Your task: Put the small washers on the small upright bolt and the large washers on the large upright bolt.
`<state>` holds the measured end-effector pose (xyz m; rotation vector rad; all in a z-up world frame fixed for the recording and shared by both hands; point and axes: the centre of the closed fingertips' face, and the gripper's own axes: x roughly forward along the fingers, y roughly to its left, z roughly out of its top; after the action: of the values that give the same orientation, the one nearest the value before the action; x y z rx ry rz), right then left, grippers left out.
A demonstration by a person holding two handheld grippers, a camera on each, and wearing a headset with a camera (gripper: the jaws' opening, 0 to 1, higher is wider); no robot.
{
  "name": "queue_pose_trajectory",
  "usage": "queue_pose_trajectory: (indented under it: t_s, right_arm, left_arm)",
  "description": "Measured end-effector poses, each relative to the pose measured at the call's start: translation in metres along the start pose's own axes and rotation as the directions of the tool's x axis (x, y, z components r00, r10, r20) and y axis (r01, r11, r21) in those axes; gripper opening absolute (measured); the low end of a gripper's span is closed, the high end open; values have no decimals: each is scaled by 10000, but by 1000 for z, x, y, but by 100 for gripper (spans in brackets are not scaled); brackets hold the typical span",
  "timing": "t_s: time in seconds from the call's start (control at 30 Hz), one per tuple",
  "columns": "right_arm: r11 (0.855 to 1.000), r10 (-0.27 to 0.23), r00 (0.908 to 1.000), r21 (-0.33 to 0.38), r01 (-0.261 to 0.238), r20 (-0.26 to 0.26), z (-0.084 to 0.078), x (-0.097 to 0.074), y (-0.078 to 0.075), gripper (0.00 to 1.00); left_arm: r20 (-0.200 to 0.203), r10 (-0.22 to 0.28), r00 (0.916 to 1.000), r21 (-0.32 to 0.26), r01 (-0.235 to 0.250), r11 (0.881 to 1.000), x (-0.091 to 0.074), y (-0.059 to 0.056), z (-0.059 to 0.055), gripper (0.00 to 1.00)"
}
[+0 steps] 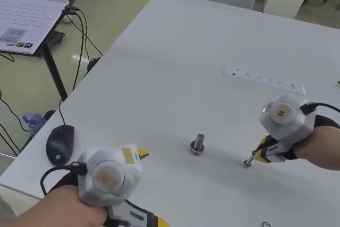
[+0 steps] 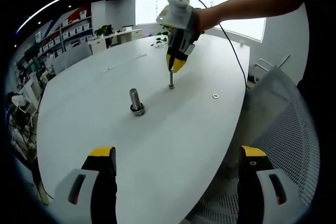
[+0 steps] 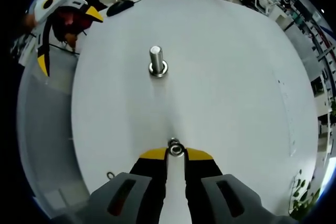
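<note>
The large upright bolt (image 1: 197,144) (image 2: 135,100) (image 3: 156,60) stands mid-table with washers around its base. To its right rises the small upright bolt (image 1: 248,161) (image 2: 171,80). My right gripper (image 1: 258,156) (image 2: 176,65) (image 3: 176,153) hovers right at that bolt's top, its jaws shut on a small washer (image 3: 175,147). One loose washer (image 1: 265,224) (image 2: 215,96) (image 3: 110,176) lies flat near the table's front edge. My left gripper (image 1: 151,187) (image 2: 176,153) (image 3: 68,39) stays open near the front left edge, with nothing between its fingers.
A black mouse (image 1: 60,143) lies at the table's left edge. A white power strip (image 1: 263,79) lies across the far right. A laptop (image 1: 29,9) sits on a stand beyond the left edge, with cables hanging. A mesh chair (image 2: 283,129) stands by the table.
</note>
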<state>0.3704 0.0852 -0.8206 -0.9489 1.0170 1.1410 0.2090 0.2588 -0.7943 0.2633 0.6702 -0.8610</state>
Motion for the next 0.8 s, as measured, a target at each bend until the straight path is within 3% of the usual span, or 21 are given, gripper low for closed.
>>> queue_pose_trajectory:
  t_s: [0.47,0.8]
  right_arm:
    - [9996,155,9994,-215,-161,-296,-5,12,2,12]
    - [9990,355,9983,-255,-368,-467,-9,31,4,13]
  left_arm:
    - [-146,-44,9999,-28,43,10000,0,-1,-5,95]
    - [-255,9,9997,-116,-12,9999,-2,1,-10,94]
